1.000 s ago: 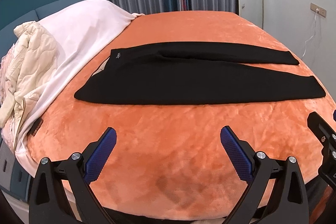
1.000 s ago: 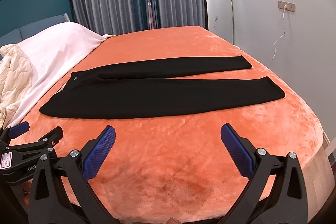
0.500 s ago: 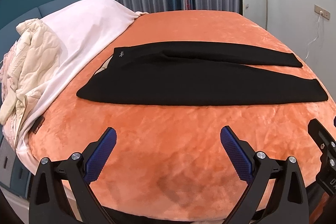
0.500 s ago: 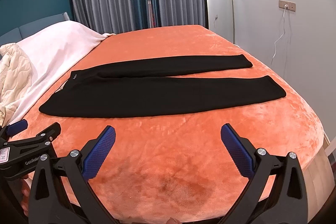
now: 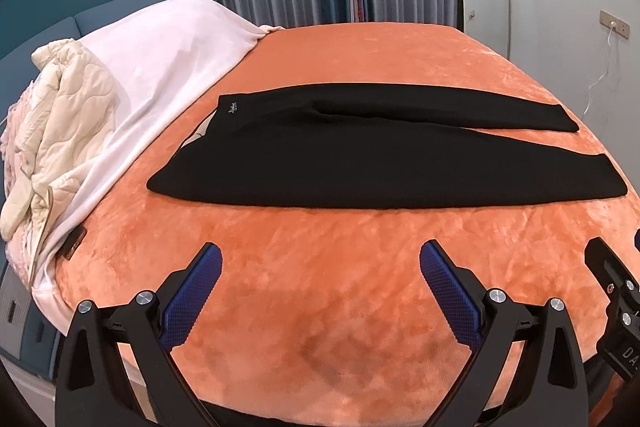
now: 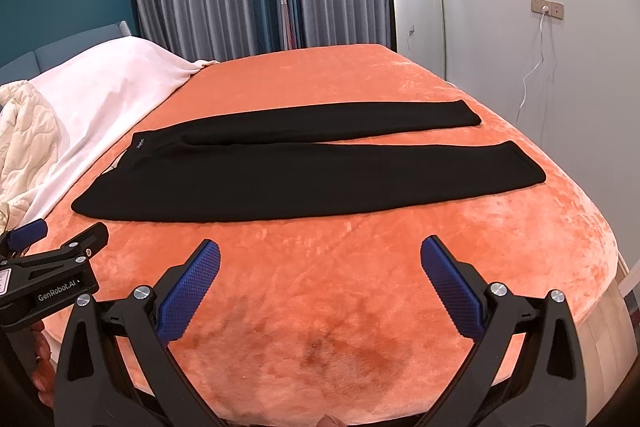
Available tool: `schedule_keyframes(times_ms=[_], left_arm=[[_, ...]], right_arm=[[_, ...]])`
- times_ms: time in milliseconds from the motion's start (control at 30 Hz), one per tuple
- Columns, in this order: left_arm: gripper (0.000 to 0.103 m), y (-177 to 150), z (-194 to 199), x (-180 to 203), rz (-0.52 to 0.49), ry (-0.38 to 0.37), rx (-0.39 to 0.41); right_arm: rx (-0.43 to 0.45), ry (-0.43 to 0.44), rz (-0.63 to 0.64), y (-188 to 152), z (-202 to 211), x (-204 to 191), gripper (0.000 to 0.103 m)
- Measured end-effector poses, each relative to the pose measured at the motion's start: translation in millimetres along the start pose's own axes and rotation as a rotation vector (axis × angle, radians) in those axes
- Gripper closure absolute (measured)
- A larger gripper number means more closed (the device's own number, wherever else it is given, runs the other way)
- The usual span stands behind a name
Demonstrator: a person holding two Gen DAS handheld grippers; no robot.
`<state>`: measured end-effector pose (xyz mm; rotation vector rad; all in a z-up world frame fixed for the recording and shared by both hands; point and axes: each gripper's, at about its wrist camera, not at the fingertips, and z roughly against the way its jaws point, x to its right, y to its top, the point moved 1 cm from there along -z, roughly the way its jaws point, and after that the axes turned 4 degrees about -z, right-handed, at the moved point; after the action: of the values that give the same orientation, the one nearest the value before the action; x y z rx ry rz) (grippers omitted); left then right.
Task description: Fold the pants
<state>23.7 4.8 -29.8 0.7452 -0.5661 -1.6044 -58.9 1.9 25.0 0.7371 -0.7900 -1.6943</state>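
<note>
I have both sets of jaws spread wide and empty: the left gripper (image 5: 320, 261) and the right gripper (image 6: 320, 259) each show their blue pads (image 5: 192, 297) well apart, with only the orange blanket (image 5: 360, 247) between them. I judge that is the sensible way to carry them at this stage, since nothing has been picked up and wide jaws are ready to pinch cloth from the edge. Both hang over the near side of the bed, short of the garment, side by side; the left one shows at the left edge of the right wrist view, which tells me the two are close together and level. Beyond them the pants (image 5: 360, 155) lie flat across the blanket, well apart from either gripper, waistband to my left toward the white cover (image 5: 160, 67) and the two legs running out to the right. The legs are parted in a narrow V, the far leg (image 6: 340, 123) thinner in view than the near one, so no fold has been made. Laid out lengthwise like this, the obvious first fold, to my mind, is one leg over the other, which would need one gripper at the waist end and one at the cuff; that means spreading the two apart first. The cloth looks limp and smooth, with no wrinkles I can see. A cream quilt (image 5: 60, 131) is bunched at far left, clear of the work.
</note>
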Motion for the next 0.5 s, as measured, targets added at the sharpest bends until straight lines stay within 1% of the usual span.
schedule_keyframes(times_ms=[500], left_arm=[[0.005, 6, -15, 10, -0.012, 0.008, -0.028]], right_arm=[[-0.028, 0.015, -0.010, 1, -14, 8, 0.005]])
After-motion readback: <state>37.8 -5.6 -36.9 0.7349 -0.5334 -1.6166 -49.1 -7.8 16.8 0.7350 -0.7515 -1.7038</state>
